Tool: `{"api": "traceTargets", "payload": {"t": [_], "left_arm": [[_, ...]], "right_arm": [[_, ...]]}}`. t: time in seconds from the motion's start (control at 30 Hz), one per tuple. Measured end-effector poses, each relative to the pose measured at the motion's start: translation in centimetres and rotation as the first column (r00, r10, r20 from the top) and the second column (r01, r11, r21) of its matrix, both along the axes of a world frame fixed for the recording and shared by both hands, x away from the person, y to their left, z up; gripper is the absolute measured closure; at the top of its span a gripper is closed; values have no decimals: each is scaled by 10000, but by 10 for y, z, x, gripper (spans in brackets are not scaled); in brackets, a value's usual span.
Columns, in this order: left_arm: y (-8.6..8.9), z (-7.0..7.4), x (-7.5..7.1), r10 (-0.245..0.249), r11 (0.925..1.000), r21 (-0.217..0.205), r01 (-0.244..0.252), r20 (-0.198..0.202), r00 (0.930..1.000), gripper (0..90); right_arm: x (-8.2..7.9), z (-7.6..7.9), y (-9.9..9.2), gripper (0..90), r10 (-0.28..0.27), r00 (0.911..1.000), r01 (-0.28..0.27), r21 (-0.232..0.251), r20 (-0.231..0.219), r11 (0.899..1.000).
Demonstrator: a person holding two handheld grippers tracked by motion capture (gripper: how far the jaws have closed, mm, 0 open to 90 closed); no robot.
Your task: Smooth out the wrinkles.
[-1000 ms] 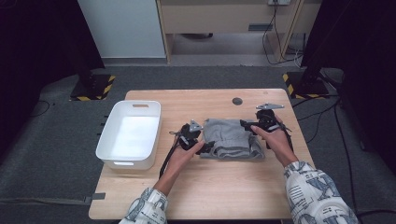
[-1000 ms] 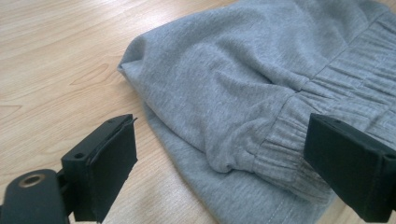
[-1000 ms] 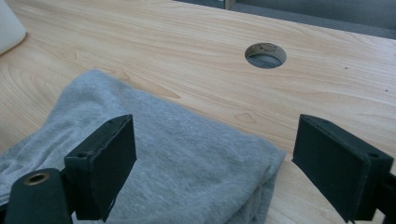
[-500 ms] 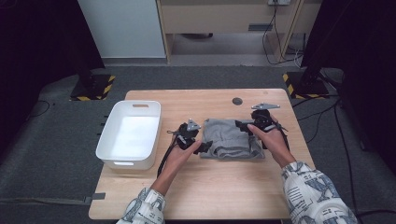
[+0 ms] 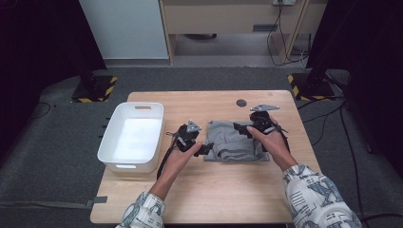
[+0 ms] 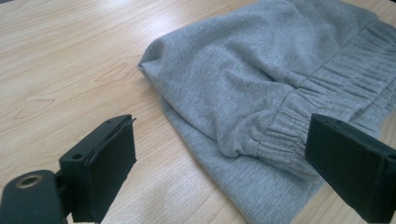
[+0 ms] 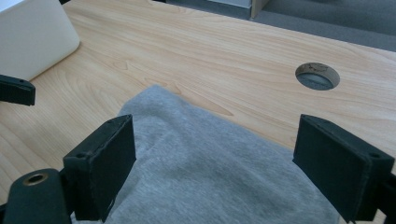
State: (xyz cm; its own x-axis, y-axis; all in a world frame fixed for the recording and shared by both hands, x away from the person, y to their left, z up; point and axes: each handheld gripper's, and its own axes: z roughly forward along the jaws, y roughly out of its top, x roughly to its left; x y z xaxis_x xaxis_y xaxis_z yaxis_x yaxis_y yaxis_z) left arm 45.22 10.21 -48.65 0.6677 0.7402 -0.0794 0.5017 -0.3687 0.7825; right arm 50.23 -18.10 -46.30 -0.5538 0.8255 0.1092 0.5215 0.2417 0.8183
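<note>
While the folded grey sweatpants (image 5: 236, 146) lie between both hands, the left gripper (image 5: 205, 149) sits nearer its edge, both grippers' jaws spread wide.

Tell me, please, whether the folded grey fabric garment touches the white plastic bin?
Apart. The high view shows bare wooden table between the folded grey fabric garment and the white plastic bin.

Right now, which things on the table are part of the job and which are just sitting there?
In play:
- folded grey garment, elastic band showing
- left gripper, jaws open at its near corner
- right gripper, jaws open over its far edge

Idle:
- white bin at the table's left
- cable hole in the tabletop
</note>
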Motion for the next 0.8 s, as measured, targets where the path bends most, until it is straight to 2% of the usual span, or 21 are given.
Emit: {"api": "traceTargets", "payload": {"t": [0.27,0.57,0.8], "left_arm": [[8,10,-5,59,10000,-15,-59,22,10000,71],[20,33,-8,172,9998,-141,-168,255,9995,69],[29,47,-13,272,9996,-84,-268,401,9988,69]], "right_arm": [[-4,4,2,127,6,10000,-5,126,-32,9999],[-12,14,15,126,324,9994,-327,328,117,9989],[-19,16,26,125,709,9974,-711,177,132,9973]]}}
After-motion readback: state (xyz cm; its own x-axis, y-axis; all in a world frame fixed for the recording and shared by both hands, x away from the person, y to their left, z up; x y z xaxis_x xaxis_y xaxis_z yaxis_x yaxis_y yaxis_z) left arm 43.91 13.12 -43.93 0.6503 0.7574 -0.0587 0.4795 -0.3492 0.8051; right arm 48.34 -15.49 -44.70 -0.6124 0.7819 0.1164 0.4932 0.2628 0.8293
